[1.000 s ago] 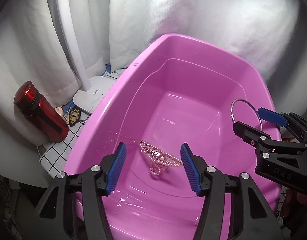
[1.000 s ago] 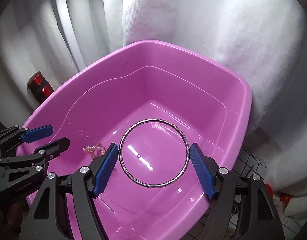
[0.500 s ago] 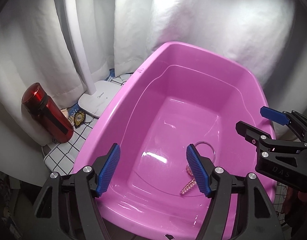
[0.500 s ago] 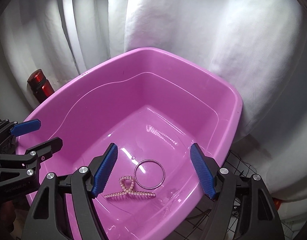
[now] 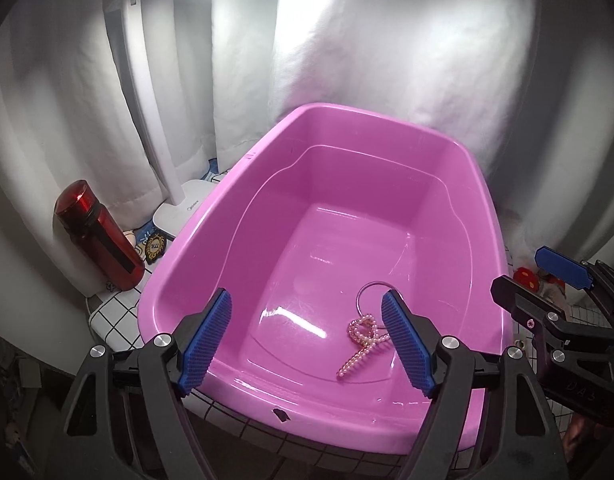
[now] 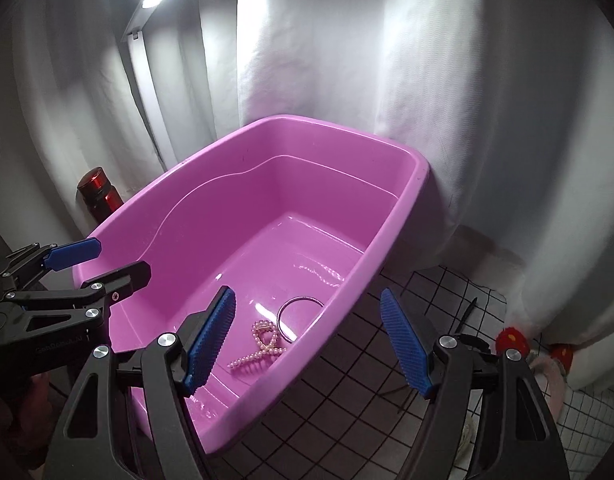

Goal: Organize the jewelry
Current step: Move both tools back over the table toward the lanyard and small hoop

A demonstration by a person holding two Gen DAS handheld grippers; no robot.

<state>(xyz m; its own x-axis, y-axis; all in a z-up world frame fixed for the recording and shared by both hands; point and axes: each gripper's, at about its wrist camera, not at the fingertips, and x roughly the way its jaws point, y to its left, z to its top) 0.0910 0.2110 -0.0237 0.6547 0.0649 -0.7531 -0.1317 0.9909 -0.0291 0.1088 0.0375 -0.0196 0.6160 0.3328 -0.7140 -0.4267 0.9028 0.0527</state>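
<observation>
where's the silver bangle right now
The silver bangle lies flat on the floor of the pink tub, near its right wall in the right wrist view, touching the pearl hair clip just in front of it.

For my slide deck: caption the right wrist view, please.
Open right gripper above pink tub holding pearl hair clip and metal bangle.

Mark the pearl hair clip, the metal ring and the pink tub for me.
pearl hair clip (image 6: pixel 263 345), right wrist view, on its looped beaded body.
metal ring (image 6: pixel 283 322), right wrist view, on its left arc.
pink tub (image 5: pixel 387 118), left wrist view, on its far rim.
</observation>
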